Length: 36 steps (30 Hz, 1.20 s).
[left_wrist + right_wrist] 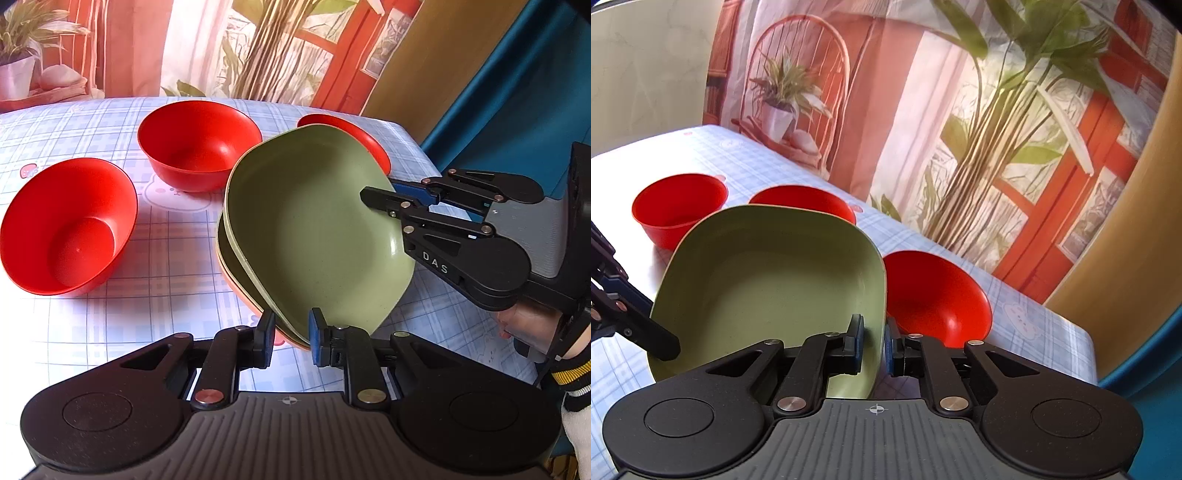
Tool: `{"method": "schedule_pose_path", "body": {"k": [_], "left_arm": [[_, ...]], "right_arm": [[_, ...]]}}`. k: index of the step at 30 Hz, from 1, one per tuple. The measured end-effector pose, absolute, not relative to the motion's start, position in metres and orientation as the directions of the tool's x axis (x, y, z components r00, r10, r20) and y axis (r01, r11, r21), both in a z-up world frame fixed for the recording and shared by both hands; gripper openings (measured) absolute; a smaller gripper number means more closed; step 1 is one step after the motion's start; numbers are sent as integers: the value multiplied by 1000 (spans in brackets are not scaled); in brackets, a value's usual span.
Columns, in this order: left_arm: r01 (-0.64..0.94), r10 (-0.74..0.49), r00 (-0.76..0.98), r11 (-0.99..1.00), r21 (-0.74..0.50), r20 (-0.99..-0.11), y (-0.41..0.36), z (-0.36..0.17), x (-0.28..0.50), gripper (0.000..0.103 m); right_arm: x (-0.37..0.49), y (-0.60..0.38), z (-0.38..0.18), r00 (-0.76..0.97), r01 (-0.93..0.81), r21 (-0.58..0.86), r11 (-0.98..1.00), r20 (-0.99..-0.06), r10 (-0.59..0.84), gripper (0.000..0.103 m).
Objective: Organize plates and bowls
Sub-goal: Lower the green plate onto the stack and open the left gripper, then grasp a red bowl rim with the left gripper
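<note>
While the top green plate (314, 229) tilts up off the stack of plates (236, 266), both grippers meet it at its rim. The right gripper (873, 345) has its fingers narrowed on the plate's right edge, one pad inside the rim and one outside, and appears to be carrying it. The left gripper (291, 339) straddles the near rim of the same plate with its fingers set narrow; from the left wrist view I cannot tell whether the pads actually press on the rim or only flank it.

Three red bowls sit on the checked tabletop (110, 332): a left bowl (66, 229), a middle bowl (199, 144), and a far bowl (354, 136) just behind the tilted plate.

To do this step well, I judge the plate should be kept level enough that it does not slide out of a thin rim pinch, and lifted clear of the plates beneath before it moves sideways, so the lower ones are not dragged. Swinging it away from the far bowl avoids a knock. If both grippers share the load, they should move together, since twisting against each other could pop the rim free.
</note>
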<state>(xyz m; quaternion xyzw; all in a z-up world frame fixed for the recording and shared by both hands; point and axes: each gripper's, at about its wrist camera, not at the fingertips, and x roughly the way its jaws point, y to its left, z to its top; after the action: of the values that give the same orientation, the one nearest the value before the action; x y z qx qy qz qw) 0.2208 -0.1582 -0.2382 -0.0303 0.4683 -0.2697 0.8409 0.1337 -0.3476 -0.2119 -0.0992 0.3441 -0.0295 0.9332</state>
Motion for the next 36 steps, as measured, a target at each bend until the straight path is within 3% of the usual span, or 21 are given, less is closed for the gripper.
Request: {"method": "schedule_pose_path", "body": {"k": [12, 18, 36], "left_arm": [[418, -498, 424, 849, -324, -756, -152, -240, 219, 22], [448, -487, 463, 850, -278, -741, -149, -230, 212, 26], [451, -447, 575, 872, -191, -685, -130, -195, 229, 26]], "right_arm": [[141, -340, -226, 717, -3, -237, 972, -678, -163, 13], [142, -336, -230, 692, -9, -271, 963, -696, -190, 16], [127, -373, -215, 744, 139, -1, 990, -659, -105, 16]]}}
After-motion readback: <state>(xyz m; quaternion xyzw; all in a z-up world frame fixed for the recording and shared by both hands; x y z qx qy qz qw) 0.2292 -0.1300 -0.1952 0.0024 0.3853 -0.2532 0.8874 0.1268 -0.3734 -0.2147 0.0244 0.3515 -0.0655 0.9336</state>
